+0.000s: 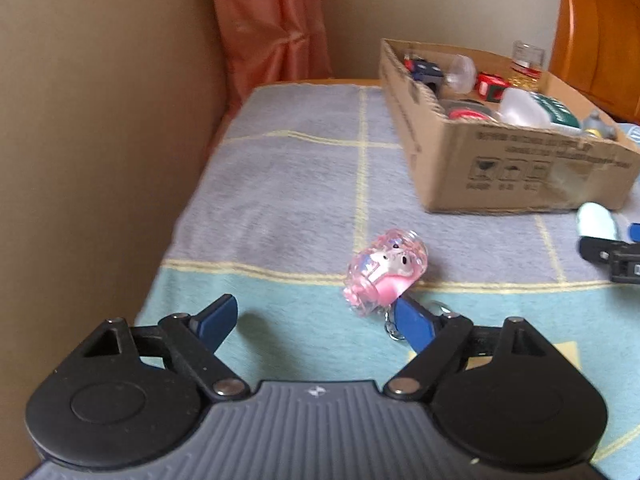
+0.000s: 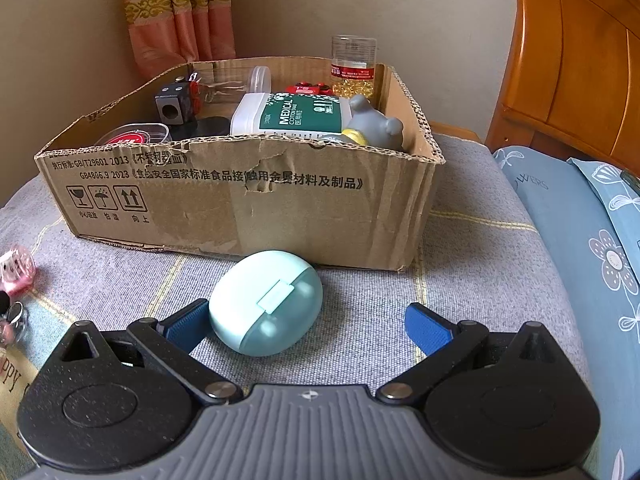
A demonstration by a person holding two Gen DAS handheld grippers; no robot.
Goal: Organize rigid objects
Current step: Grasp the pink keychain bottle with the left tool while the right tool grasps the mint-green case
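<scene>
Blankets cover the bed (image 1: 280, 184), where a pink keychain charm (image 1: 386, 276) lies just ahead of the left gripper (image 1: 316, 320), whose spread jaws grip nothing. The right gripper (image 2: 306, 324) gapes around a mint case (image 2: 266, 302), beside the cardboard box (image 2: 248, 200).

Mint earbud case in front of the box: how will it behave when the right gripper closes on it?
The mint case looks like smooth, rounded hard plastic, so it may squirt out from the pads or roll on the soft blanket. Probably rigid and light. Its hinge tab faces up; the lid could pop if squeezed across the seam.
</scene>
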